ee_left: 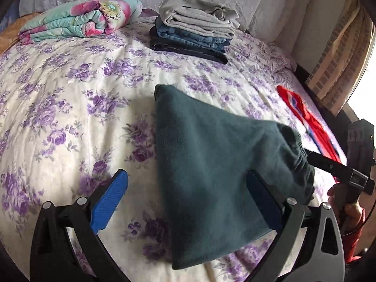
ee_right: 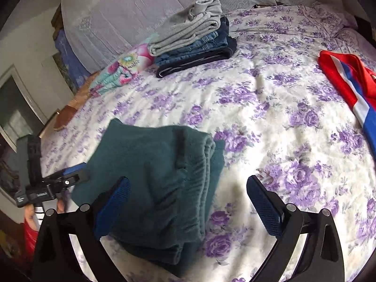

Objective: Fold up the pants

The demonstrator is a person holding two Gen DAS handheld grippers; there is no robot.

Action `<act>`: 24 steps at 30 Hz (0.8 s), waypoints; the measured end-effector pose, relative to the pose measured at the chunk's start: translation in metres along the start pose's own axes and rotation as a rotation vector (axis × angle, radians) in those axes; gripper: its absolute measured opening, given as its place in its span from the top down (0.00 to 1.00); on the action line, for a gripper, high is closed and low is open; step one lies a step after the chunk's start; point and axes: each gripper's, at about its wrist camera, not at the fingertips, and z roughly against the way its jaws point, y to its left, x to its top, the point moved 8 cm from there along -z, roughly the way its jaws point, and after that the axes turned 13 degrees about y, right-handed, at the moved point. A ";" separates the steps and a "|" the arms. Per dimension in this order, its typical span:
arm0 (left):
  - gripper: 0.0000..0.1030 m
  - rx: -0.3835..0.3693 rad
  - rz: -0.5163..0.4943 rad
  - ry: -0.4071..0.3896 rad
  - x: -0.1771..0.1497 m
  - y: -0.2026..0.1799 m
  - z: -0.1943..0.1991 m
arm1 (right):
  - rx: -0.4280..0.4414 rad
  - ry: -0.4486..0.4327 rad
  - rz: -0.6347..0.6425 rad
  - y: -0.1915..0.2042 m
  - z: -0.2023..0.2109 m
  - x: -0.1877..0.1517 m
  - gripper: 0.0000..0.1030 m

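Dark teal pants (ee_left: 206,155) lie folded into a thick bundle on the floral bedspread (ee_left: 70,108); they also show in the right wrist view (ee_right: 159,178), elastic waistband facing right. My left gripper (ee_left: 188,202) is open, its jaws straddling the bundle's near left part, holding nothing. My right gripper (ee_right: 188,206) is open over the bundle's waistband edge, its left finger (ee_right: 117,202) above the fabric, its right finger (ee_right: 265,209) over bare bedspread. The right gripper's black body appears in the left view (ee_left: 333,166) beside the waistband; the left gripper's body appears in the right view (ee_right: 58,181).
A stack of folded pants, grey on top of jeans (ee_left: 195,33) (ee_right: 195,40), sits at the far side. A rolled floral quilt (ee_left: 80,21) lies far left. A red, white and blue garment (ee_right: 347,87) (ee_left: 305,119) lies at the right. A curtain (ee_left: 336,54) hangs beyond.
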 end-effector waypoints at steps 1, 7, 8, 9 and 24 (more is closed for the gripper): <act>0.05 -0.025 0.016 -0.003 0.004 0.000 0.000 | -0.005 -0.011 -0.001 0.000 0.002 0.006 0.03; 0.05 0.114 -0.055 0.030 -0.004 -0.005 -0.033 | -0.014 0.068 0.015 -0.011 -0.041 0.012 0.03; 0.05 0.139 -0.095 0.027 -0.005 -0.013 -0.032 | -0.046 0.069 0.042 -0.011 -0.048 0.011 0.03; 0.04 0.169 -0.117 0.035 -0.006 -0.015 -0.035 | -0.058 0.065 0.060 -0.006 -0.045 0.012 0.03; 0.05 0.260 -0.074 0.013 -0.016 -0.019 -0.031 | -0.049 0.070 0.053 -0.006 -0.049 0.009 0.03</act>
